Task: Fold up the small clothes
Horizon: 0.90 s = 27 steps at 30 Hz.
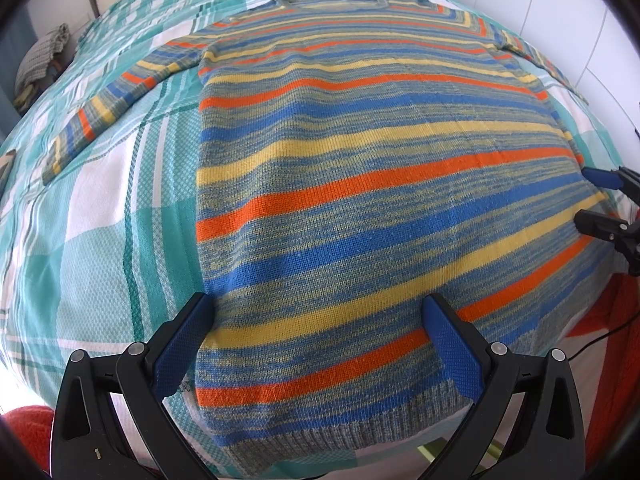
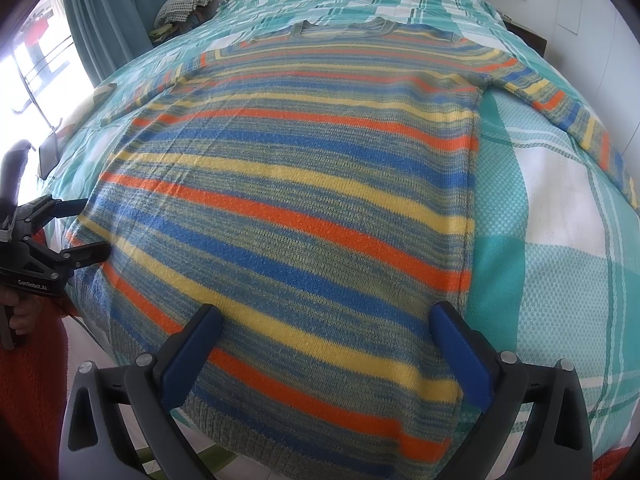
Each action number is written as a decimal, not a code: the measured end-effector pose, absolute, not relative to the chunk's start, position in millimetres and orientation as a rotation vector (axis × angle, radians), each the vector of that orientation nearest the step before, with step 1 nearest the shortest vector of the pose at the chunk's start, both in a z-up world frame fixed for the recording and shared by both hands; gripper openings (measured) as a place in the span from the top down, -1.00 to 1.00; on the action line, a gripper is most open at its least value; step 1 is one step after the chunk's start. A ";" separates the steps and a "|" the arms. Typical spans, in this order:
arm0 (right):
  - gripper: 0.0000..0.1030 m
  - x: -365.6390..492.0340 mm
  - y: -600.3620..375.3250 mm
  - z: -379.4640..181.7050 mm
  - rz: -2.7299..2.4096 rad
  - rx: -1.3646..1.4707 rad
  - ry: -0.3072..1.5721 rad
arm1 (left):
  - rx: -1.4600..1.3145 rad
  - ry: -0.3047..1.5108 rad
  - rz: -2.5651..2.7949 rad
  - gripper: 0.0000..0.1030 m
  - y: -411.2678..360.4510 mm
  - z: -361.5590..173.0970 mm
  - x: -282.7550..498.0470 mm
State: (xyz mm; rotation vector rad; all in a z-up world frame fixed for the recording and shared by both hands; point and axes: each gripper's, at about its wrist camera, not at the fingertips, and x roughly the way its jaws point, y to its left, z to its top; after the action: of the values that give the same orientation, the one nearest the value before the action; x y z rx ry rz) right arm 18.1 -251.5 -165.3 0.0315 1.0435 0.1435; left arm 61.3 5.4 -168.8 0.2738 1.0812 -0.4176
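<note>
A striped knit sweater (image 1: 360, 152) in blue, orange, yellow and grey lies flat on the bed, hem toward me, both sleeves spread out to the sides. It also shows in the right wrist view (image 2: 288, 184). My left gripper (image 1: 316, 312) is open above the sweater's lower left part near the hem, holding nothing. My right gripper (image 2: 326, 320) is open above the lower right part near the hem, also empty. Each gripper shows in the other's view: the right one (image 1: 596, 200) at the right edge, the left one (image 2: 86, 228) at the left edge.
The bed has a teal and white plaid cover (image 1: 112, 208). A folded checked cloth (image 2: 184, 2) sits by the far left corner. Teal curtains (image 2: 104, 12) and a bright window are at the left, white walls at the right. Red fabric (image 2: 36, 392) is at the near edge.
</note>
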 end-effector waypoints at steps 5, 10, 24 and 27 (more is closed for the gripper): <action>-0.99 18.4 -250.6 -165.5 0.143 0.031 1.043 | 0.274 1.081 -0.417 -0.99 5.2 -168.6 61.3; -0.99 18.6 -249.9 -165.7 0.137 0.031 1.042 | 0.274 1.081 -0.417 -0.99 5.1 -168.5 61.5; -1.00 17.4 -246.6 -166.6 0.123 0.014 1.044 | 0.268 1.078 -0.416 -0.99 4.9 -163.9 60.9; -0.99 17.9 -246.2 -164.4 0.129 -0.001 1.051 | 0.235 1.002 -0.426 -0.96 9.6 -144.5 58.1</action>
State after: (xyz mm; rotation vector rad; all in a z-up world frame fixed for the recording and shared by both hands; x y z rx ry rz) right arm 17.9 -246.2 -164.4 -0.0007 1.0513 0.1287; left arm 58.1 9.6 -144.5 0.2350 1.0024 -0.4259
